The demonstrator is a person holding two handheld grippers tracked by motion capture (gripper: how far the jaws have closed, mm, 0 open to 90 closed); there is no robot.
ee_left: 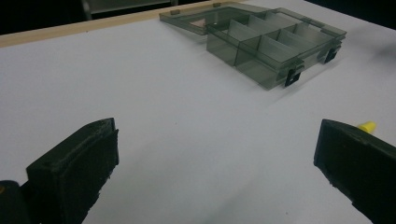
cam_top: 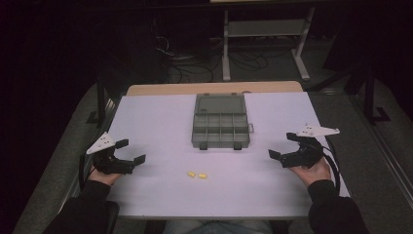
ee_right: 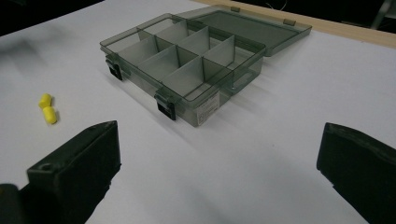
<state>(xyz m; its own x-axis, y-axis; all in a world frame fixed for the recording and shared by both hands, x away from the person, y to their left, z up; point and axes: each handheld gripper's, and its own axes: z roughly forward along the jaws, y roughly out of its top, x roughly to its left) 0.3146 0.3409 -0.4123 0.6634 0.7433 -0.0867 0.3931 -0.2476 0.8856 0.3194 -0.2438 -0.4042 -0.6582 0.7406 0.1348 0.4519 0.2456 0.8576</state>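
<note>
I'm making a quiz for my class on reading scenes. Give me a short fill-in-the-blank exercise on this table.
1. The organizer box has its lid ____.
2. The small pieces lying on the table in front of the box are ____ in colour.
3. The left gripper and the right gripper both have their jaws ____.

Missing words: open; yellow; open

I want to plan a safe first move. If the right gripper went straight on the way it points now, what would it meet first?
Probably the compartment box: in the right gripper view it lies ahead between the open jaws of the right gripper, with bare table before it. Depth is uncertain.
</note>
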